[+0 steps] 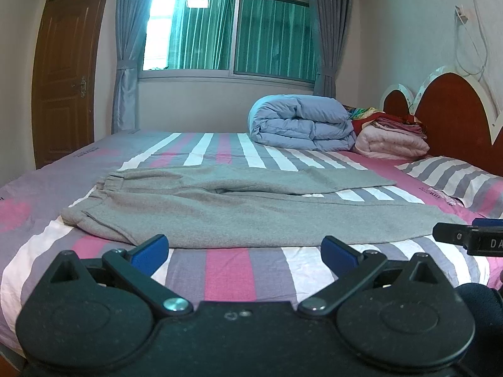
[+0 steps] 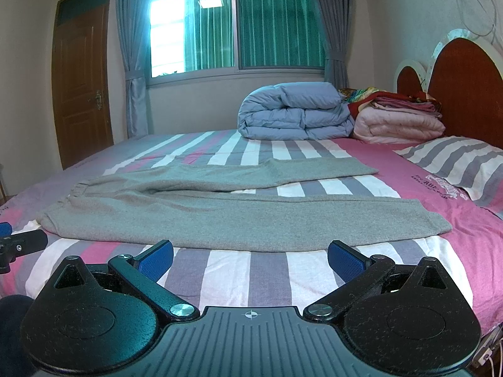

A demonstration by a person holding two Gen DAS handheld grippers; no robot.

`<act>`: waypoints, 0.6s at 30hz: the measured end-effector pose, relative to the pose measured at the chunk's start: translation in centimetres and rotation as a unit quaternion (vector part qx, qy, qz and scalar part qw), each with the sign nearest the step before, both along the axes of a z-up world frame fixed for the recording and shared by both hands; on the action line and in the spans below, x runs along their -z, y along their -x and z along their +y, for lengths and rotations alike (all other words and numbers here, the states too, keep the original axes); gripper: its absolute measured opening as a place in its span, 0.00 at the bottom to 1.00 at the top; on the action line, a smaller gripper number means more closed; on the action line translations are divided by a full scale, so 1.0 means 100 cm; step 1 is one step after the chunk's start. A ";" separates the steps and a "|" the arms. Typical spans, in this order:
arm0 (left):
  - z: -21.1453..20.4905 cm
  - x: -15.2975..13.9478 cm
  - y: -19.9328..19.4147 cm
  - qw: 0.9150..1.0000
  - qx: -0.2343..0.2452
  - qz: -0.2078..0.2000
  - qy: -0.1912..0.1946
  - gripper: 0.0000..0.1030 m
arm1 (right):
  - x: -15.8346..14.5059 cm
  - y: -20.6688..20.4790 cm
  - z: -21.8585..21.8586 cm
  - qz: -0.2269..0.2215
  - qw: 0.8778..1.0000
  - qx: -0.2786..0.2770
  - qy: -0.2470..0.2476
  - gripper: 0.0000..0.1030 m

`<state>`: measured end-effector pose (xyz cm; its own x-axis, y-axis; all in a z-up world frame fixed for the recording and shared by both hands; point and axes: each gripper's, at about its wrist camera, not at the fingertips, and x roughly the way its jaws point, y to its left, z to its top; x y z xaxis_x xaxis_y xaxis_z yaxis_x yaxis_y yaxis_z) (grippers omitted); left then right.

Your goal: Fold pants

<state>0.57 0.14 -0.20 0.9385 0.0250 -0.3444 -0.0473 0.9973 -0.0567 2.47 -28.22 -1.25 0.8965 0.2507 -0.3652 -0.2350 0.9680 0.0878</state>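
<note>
Grey sweatpants (image 1: 239,210) lie spread flat across the striped bed, waistband to the left and the two legs running right, split apart. They also show in the right wrist view (image 2: 201,216). My left gripper (image 1: 243,251) is open and empty, just short of the near edge of the pants. My right gripper (image 2: 250,256) is open and empty, also just short of the near leg. The right gripper's tip shows at the left wrist view's right edge (image 1: 465,235); the left gripper's tip shows at the right wrist view's left edge (image 2: 19,245).
The bed (image 1: 226,270) has a pink, grey and white striped sheet. A folded blue duvet (image 1: 301,122) and a stack of folded blankets (image 1: 393,138) sit at the far side. A striped pillow (image 1: 456,179) lies by the red headboard (image 1: 452,116). A window and door are behind.
</note>
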 end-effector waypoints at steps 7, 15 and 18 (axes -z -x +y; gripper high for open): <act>0.000 0.000 0.000 1.000 0.000 0.000 -0.001 0.94 | 0.000 0.000 0.000 0.000 1.000 0.001 0.000 1.00; 0.000 0.000 0.001 1.000 0.000 0.001 -0.002 0.94 | 0.000 0.000 0.000 0.000 1.000 0.001 0.000 1.00; 0.001 0.000 0.001 1.000 0.000 0.001 -0.002 0.94 | 0.000 0.000 0.000 0.000 1.000 0.001 0.000 1.00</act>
